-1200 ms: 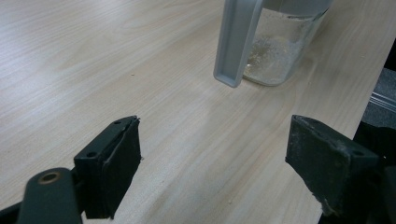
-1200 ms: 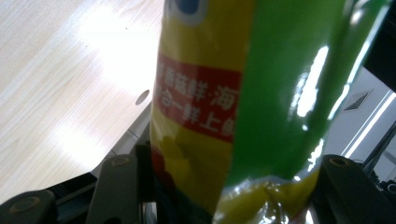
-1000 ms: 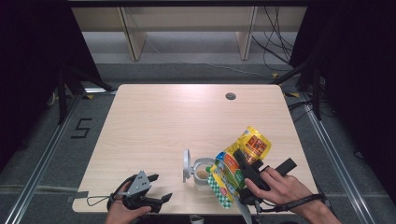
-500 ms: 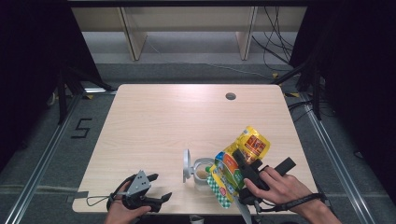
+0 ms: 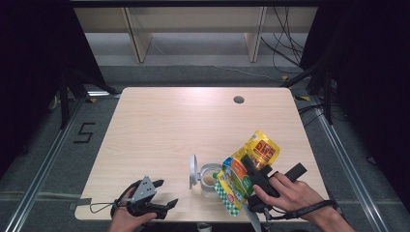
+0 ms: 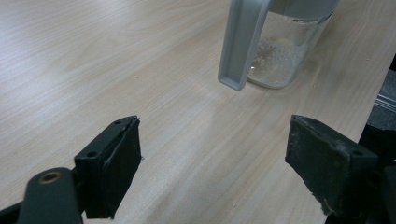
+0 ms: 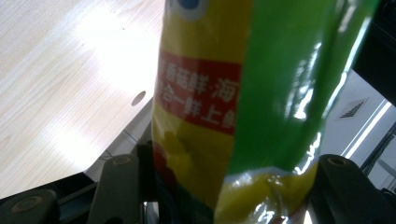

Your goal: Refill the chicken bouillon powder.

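A glass jar (image 5: 211, 179) stands upright near the near edge of the table (image 5: 159, 130), right of centre. Its grey hinged lid (image 5: 193, 171) is swung open and stands on edge at the jar's left side. A thin layer of pale, grainy matter lies on the jar's bottom.

The right gripper (image 5: 251, 174) pinches a yellow-and-green snack pouch (image 5: 244, 176) between its jaws, holding it tilted just right of the jar, with the lower end of the pouch close to the jar's rim. Whether the pouch touches the jar cannot be told.

The left gripper (image 5: 162, 198) rests at the near left part of the table, well apart from the jar. Its jaws are spread wide, with nothing between them.

The high view gives the layout: both hands, the jar, the pouch and a round hole (image 5: 238, 99) at the far right of the tabletop. The left gripper view adds the jar's clear wall (image 6: 285, 51), the grains clinging to it and the lid's edge (image 6: 243, 44). The right gripper view adds the red band with white print (image 7: 201, 95) on the pouch and the jaws pressed against the pouch on both sides.
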Tool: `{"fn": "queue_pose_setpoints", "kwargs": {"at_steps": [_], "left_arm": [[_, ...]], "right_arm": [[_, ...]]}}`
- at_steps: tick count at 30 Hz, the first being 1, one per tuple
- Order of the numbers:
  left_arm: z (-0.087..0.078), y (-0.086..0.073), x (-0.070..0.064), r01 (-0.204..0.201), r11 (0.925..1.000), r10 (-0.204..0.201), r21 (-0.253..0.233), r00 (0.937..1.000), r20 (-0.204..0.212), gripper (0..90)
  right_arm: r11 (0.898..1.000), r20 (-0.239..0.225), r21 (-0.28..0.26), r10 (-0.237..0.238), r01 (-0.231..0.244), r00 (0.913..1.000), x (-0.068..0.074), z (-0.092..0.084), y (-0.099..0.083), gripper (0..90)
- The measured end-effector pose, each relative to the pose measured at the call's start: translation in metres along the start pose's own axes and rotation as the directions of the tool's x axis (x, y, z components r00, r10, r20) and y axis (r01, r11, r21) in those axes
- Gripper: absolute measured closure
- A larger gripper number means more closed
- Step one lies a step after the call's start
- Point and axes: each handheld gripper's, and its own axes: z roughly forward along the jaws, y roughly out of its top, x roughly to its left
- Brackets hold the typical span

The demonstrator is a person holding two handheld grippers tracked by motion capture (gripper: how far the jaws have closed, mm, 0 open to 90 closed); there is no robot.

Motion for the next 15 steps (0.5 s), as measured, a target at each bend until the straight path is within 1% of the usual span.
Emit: {"fn": "queue_pose_setpoints", "kwargs": {"at_steps": [1, 2, 3, 4, 5, 6, 7, 8, 9, 10, 11, 12, 13, 14, 15], "left_arm": [[0.0004, 0.0005, 0.0004, -0.008, 1.0, 0.008, 0.003, 1.0, 0.002, 17.6], [0.0016, 0.0009, -0.0002, -0.003, 0.9999, 0.003, -0.012, 1.0, 0.006, 17.7], [0.0018, 0.0018, 0.0002, -0.009, 0.9999, 0.01, -0.006, 0.9999, 0.005, 17.7], [0.0034, 0.0011, 0.0002, -0.001, 0.9999, 0.001, 0.013, 1.0, 0.005, 17.7], [0.0034, 0.0011, 0.0002, -0.001, 0.9999, 0.001, 0.013, 1.0, 0.005, 17.8], [0.004, 0.0005, -0.0014, 0.012, 0.9999, -0.012, 0.003, 0.9999, 0.008, 17.8], [0.0039, 0.0003, -0.0016, 0.008, 1.0, -0.008, 0.004, 0.9999, 0.008, 17.8], [0.0035, 0.0, -0.0016, 0.004, 1.0, -0.004, 0.008, 1.0, 0.009, 17.8], [0.0029, 0.0002, -0.0005, -0.032, 0.9994, 0.032, 0.013, 0.9995, -0.001, 17.8], [0.004, -0.0011, -0.0033, 0.007, 1.0, -0.007, -0.006, 1.0, -0.003, 17.9], [0.0021, -0.001, -0.0034, 0.011, 0.9999, -0.011, -0.001, 0.9999, 0.013, 17.9], [0.0012, -0.0013, -0.0035, 0.009, 1.0, -0.009, 0.0, 0.9999, 0.007, 18.0], [0.0003, -0.0019, -0.0036, 0.01, 0.9999, -0.01, -0.002, 0.9999, 0.003, 18.0], [-0.0002, -0.0023, -0.0037, 0.013, 0.9999, -0.013, -0.004, 0.9999, 0.006, 18.0], [-0.0013, -0.0026, -0.0031, 0.003, 1.0, -0.003, 0.0, 1.0, 0.0, 18.0]], "right_arm": [[1.0, 0.001, -0.003, 0.001, -0.001, 1.0, 0.0005, 0.0003, -0.0004, 48.4], [1.0, -0.005, -0.01, -0.017, 0.017, 0.9998, -0.0007, 0.0009, -0.0013, 48.4], [1.0, 0.01, -0.011, -0.019, 0.019, 0.9998, 0.0001, 0.0008, -0.0018, 48.4], [1.0, -0.004, -0.006, -0.002, 0.002, 1.0, 0.0006, 0.0003, -0.0029, 48.4], [1.0, -0.004, -0.006, -0.002, 0.002, 1.0, 0.0006, 0.0003, -0.0029, 48.4], [1.0, 0.004, -0.007, -0.009, 0.009, 1.0, 0.0001, 0.0006, -0.0039, 48.4], [1.0, 0.016, 0.004, -0.019, 0.019, 0.9997, -0.0006, 0.0004, -0.0048, 48.4], [1.0, 0.004, 0.004, -0.014, 0.014, 0.9999, -0.0009, 0.0004, -0.0054, 48.4], [1.0, 0.02, -0.004, 0.021, -0.021, 0.9996, 0.0012, 0.0008, -0.0053, 48.4], [1.0, 0.009, 0.007, -0.018, 0.018, 0.9998, -0.0014, -0.0007, -0.0058, 48.4], [1.0, 0.014, 0.015, -0.012, 0.011, 0.9998, -0.0003, -0.0018, -0.0047, 48.4], [1.0, 0.004, 0.008, -0.021, 0.021, 0.9998, -0.0004, -0.0016, -0.0035, 48.4], [1.0, 0.006, 0.001, -0.03, 0.03, 0.9995, 0.0001, -0.0013, -0.0023, 48.5], [1.0, 0.0, 0.001, -0.03, 0.03, 0.9996, 0.0005, -0.002, -0.0008, 48.4], [1.0, 0.001, -0.001, -0.021, 0.021, 0.9998, 0.0012, -0.0023, 0.0, 48.5]]}}
